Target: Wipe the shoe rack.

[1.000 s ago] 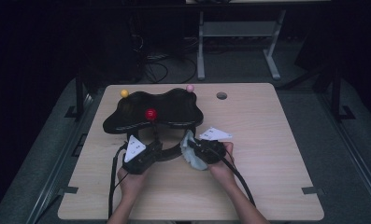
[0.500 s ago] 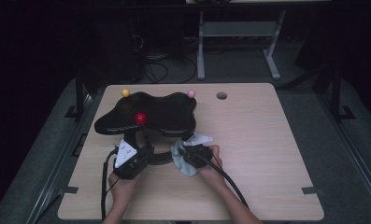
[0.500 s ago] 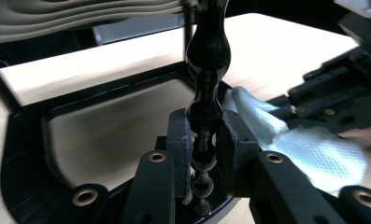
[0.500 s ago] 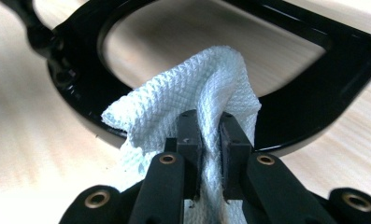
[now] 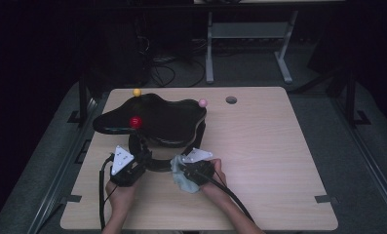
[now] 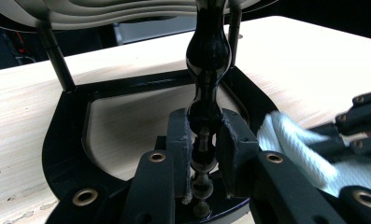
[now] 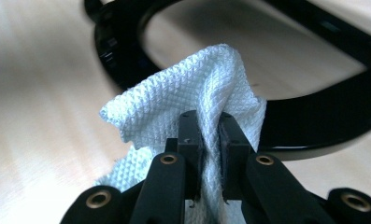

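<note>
Both our hands have drawn toward the near edge of the bench [image 5: 279,146]. Our left claw [image 6: 205,140] clamps the stand's black post [image 6: 206,74], steadying it, while our right claw [image 7: 206,135] pinches the white cloth [image 7: 192,88] against the stand's base ring [image 7: 314,126], ready to wipe it.

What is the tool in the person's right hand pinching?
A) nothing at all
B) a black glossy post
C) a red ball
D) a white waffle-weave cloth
D: in the right gripper view, the right tool has its two black jaws closed on a bunched white cloth just in front of the black stand base.
</note>
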{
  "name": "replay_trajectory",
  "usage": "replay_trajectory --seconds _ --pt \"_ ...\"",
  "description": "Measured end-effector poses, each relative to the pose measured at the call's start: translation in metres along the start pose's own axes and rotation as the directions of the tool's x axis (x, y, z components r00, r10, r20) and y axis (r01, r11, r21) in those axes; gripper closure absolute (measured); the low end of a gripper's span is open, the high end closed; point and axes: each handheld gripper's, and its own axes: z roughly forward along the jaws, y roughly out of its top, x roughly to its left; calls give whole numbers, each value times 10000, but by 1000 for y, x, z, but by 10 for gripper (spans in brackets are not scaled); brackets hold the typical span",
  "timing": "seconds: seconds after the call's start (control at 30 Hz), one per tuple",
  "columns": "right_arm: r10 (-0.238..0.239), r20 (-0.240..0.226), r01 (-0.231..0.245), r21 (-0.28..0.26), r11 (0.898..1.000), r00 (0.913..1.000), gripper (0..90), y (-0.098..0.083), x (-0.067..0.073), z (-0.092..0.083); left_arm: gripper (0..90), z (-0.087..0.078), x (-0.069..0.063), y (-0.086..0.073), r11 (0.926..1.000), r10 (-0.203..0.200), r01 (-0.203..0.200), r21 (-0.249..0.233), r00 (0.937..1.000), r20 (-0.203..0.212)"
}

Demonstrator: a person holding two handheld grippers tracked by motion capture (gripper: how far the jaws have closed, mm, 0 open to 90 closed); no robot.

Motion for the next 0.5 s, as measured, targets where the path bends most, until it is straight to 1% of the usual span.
replay_trajectory --seconds 0.1,0.13,0.2,0.27,0.3,0.33,0.37,0.43,0.47,0.5 --pt "346 257 -341 -217 9992 9991 811 4 -13 -1 757 0 0 0 10000 1 0 -10 10000 42" --pt "552 329 -543 -277 9981 9979 810 6 -18 0 756 -1 0 0 10000 12 -12 -15 10000 48" --pt "830 508 -813 -336 9961 9953 808 9 -29 3 756 -1 1 -1 10000 46 -45 -34 9999 98" --pt "1058 545 -1045 -267 9942 9929 809 9 -35 9 756 -1 1 -1 10000 76 -75 -36 9998 171" --pt "1120 475 -1111 -217 9936 9926 810 8 -37 11 757 -1 1 -1 9999 97 -97 -32 9998 191" --pt "1090 493 -1080 -223 9939 9928 813 8 -36 11 757 -1 2 -1 9999 108 -107 -33 9997 208" --pt "946 570 -938 -150 9955 9939 815 8 -35 10 757 -1 2 -1 9999 123 -123 -40 9998 182" --pt "911 503 -907 -88 9958 9946 818 9 -32 10 757 -2 4 -1 10000 87 -87 -26 9999 146" --pt "853 511 -851 -63 9964 9950 819 8 -30 10 756 -2 5 -1 10000 16 -16 -16 10000 64" --pt "806 432 -805 -34 9967 9958 820 8 -27 9 756 -2 7 -1 10000 23 -23 1 10000 30"
